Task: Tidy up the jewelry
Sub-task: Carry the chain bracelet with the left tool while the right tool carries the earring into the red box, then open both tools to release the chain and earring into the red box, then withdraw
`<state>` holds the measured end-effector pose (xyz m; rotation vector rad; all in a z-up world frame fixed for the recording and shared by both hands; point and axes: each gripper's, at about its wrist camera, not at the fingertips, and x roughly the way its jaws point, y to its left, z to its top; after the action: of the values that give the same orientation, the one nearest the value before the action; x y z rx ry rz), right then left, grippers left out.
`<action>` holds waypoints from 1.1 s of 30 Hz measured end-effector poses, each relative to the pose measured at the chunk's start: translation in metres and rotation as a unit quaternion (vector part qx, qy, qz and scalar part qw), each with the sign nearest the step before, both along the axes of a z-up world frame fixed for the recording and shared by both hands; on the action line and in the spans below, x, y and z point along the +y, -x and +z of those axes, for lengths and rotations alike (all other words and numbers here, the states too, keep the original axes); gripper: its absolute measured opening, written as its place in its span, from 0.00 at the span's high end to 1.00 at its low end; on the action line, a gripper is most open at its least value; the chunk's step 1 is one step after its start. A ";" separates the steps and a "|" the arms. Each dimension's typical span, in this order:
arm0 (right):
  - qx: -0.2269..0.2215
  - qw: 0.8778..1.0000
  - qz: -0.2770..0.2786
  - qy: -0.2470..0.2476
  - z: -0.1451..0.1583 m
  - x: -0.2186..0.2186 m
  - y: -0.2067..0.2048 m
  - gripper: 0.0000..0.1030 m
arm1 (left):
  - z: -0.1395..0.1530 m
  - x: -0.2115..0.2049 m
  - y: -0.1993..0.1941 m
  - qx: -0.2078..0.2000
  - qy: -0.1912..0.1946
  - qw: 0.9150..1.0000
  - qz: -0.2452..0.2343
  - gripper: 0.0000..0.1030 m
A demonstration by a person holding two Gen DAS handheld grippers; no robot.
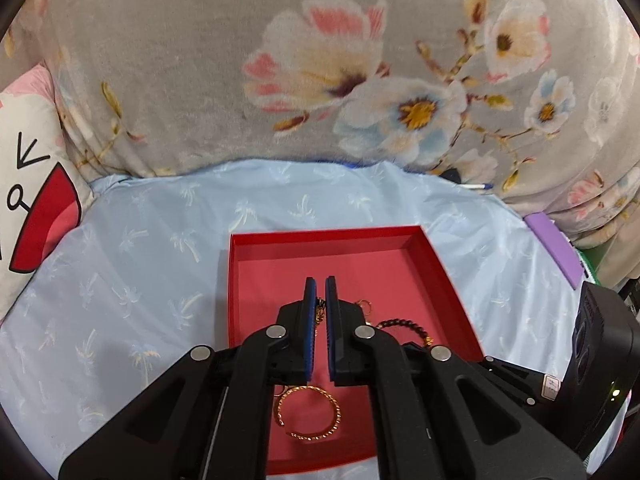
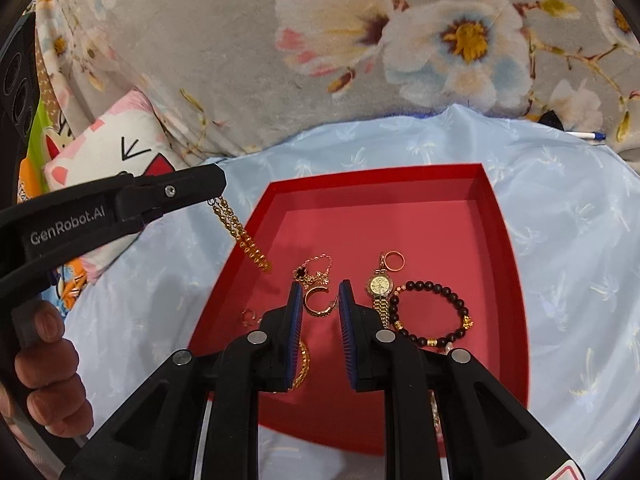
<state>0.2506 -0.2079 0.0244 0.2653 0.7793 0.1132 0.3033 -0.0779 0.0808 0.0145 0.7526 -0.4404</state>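
A red open box (image 1: 320,236) (image 2: 504,240) lies on light blue cloth. My left gripper (image 1: 320,280) (image 2: 218,186) is shut on a gold chain (image 2: 244,236), which hangs over the box's left edge; a bit of the chain (image 1: 319,314) shows between the pads. In the box lie a gold bangle (image 1: 308,412), a gold watch (image 2: 379,286), a dark bead bracelet (image 2: 430,312) (image 1: 404,326), a small ring (image 2: 394,260), a crescent pendant on a fine chain (image 2: 316,296) and a small ring (image 2: 249,317). My right gripper (image 2: 320,286) is open and empty above the box floor.
A grey floral blanket (image 1: 320,60) rises behind the blue cloth (image 1: 140,260). A cartoon pillow (image 1: 32,184) (image 2: 120,148) lies at the left. A purple block (image 1: 554,248) and a pen (image 2: 588,135) lie at the right. My right gripper's body (image 1: 596,352) is at the right edge.
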 end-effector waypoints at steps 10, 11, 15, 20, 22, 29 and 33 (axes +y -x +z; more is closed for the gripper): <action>0.020 1.000 0.002 0.016 -0.023 0.001 -0.020 0.83 | -0.033 0.005 -0.022 0.022 -0.021 0.999 0.032 0.96; 0.020 1.000 0.002 0.017 -0.024 0.001 -0.021 0.83 | -0.035 0.006 -0.024 0.024 -0.021 0.999 0.034 0.96; 0.009 1.000 -0.001 0.017 -0.021 0.000 -0.020 0.80 | -0.036 0.010 -0.024 0.025 -0.019 0.999 0.038 0.95; -0.011 1.000 -0.014 0.019 -0.007 -0.005 -0.009 0.74 | -0.031 0.019 -0.018 0.022 -0.009 0.999 0.048 0.78; -0.019 0.999 -0.020 0.016 0.000 -0.010 -0.002 0.72 | -0.027 0.022 -0.012 0.015 -0.010 0.998 0.054 0.71; -0.033 0.998 -0.038 0.026 0.019 -0.018 0.031 0.56 | -0.016 0.031 0.013 -0.002 -0.016 0.997 0.070 0.55; -0.038 0.997 -0.050 0.041 0.025 -0.016 0.053 0.53 | -0.016 0.034 0.035 -0.014 -0.034 0.995 0.090 0.47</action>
<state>0.1981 -0.2239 0.0493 0.2208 0.6913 -0.0034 0.2684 -0.0436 0.0650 0.0156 0.7339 -0.2430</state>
